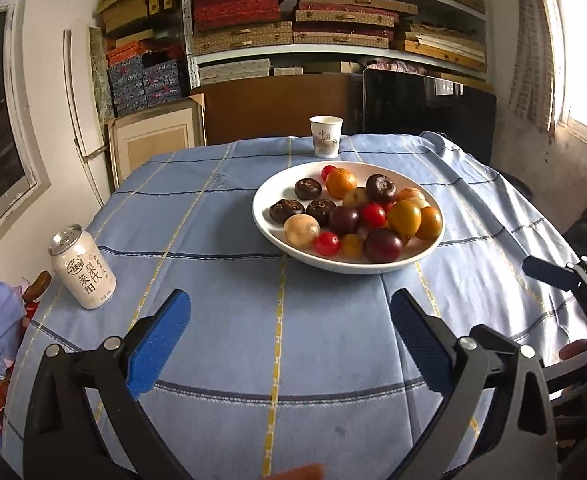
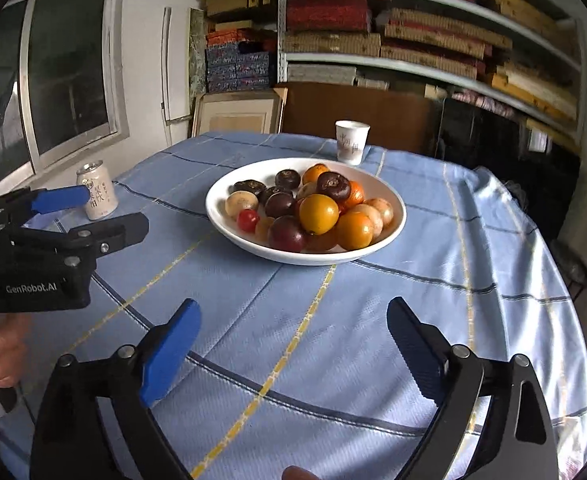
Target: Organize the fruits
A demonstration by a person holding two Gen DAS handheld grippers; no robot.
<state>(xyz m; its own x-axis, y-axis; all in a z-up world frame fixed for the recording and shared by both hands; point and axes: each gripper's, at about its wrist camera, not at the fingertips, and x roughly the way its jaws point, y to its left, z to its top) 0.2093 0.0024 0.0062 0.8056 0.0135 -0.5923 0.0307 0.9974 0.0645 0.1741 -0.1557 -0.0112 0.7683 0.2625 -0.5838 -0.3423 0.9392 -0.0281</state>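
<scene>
both grippers hover over the near part of the table, short of the plate, and both are empty. the left gripper (image 1: 289,336) has its jaws spread wide with only blue checked tablecloth (image 1: 221,248) showing between the blue pads. same story on the right gripper (image 2: 293,344): jaws wide apart, nothing between them but cloth.

the fruit is all in the white plate (image 1: 271,184) sitting mid-table, heaped together and touching. there are dark brown knobbly ones (image 1: 307,189) toward the back left, an orange (image 1: 340,182) near the far rim, small red tomatoes (image 1: 327,243) at the front, dark plums (image 1: 383,245) and a pale potato-like one (image 1: 301,231) at the near edge.

handling, as i read it: these are all small, round and light, so weight is no worry. rolling is. the tomatoes and plums look smooth and soft-skinned, likely to squirt out or bruise under a hard pinch, so close gently across the widest part. the knobbly dark ones look firmer and rougher, an easier grip. anything on top of the heap, like the yellow-orange fruit (image 2: 318,213), is the cleanest pick; pulling one from underneath could set its neighbours rolling.

off to the side, a drink can (image 1: 82,266) stands upright near the left edge and a paper cup (image 1: 326,136) stands beyond the plate, both well apart from the grippers.
</scene>
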